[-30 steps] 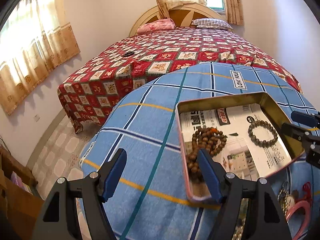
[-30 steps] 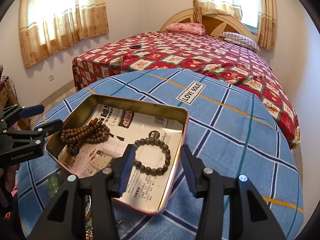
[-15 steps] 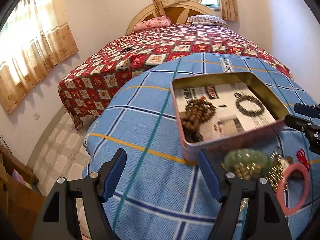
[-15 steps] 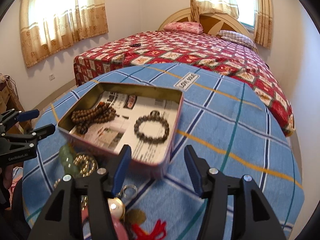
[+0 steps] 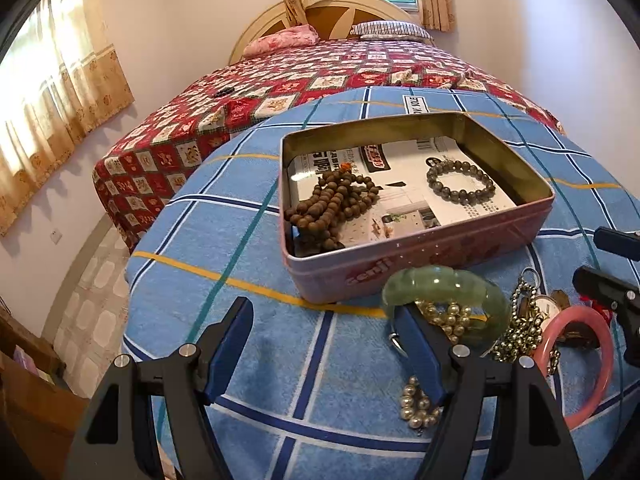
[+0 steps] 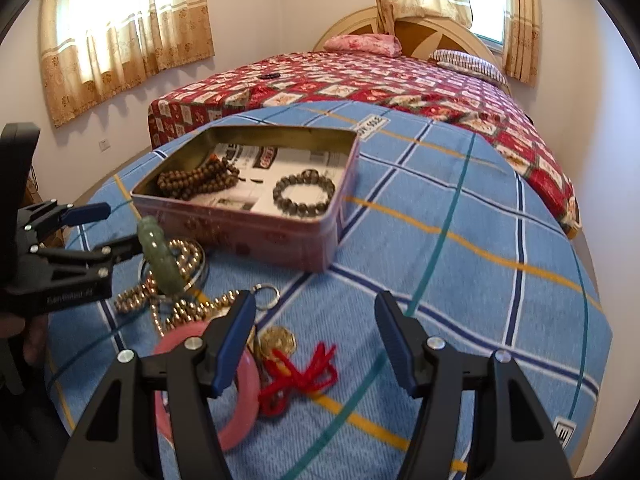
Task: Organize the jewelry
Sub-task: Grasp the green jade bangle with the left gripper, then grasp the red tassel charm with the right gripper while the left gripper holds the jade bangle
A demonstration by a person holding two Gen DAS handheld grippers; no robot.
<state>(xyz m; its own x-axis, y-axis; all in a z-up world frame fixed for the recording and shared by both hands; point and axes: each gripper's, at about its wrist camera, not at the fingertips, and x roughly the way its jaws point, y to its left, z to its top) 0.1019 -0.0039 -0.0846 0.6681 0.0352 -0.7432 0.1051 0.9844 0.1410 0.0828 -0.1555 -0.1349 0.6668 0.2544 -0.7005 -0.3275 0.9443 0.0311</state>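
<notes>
A pink tin (image 5: 460,248) (image 6: 256,236), lined with newspaper, stands on the blue checked cloth. It holds brown wooden beads (image 5: 332,208) (image 6: 196,180) and a dark bead bracelet (image 5: 460,182) (image 6: 304,196). In front of it lie a green jade bangle (image 5: 444,292) (image 6: 158,256), gold and pearl beads (image 5: 444,320) (image 6: 184,304), a pink bangle (image 5: 580,364) (image 6: 236,400) and a red knot charm (image 6: 300,376). My left gripper (image 5: 324,356) (image 6: 104,232) is open, its right finger just beside the green bangle. My right gripper (image 6: 316,344) is open, above the pink bangle and charm.
A key ring (image 6: 266,294) and a gold coin pendant (image 6: 278,342) lie among the pile. The blue cloth (image 6: 460,240) extends to the right. Behind is a bed with a red quilt (image 5: 320,76). Curtains (image 6: 120,28) hang at the left wall.
Both grippers have pulled back from the tin toward the near edge. The loose jewelry pile has come into view. My left gripper's right finger now sits at the green bangle.
</notes>
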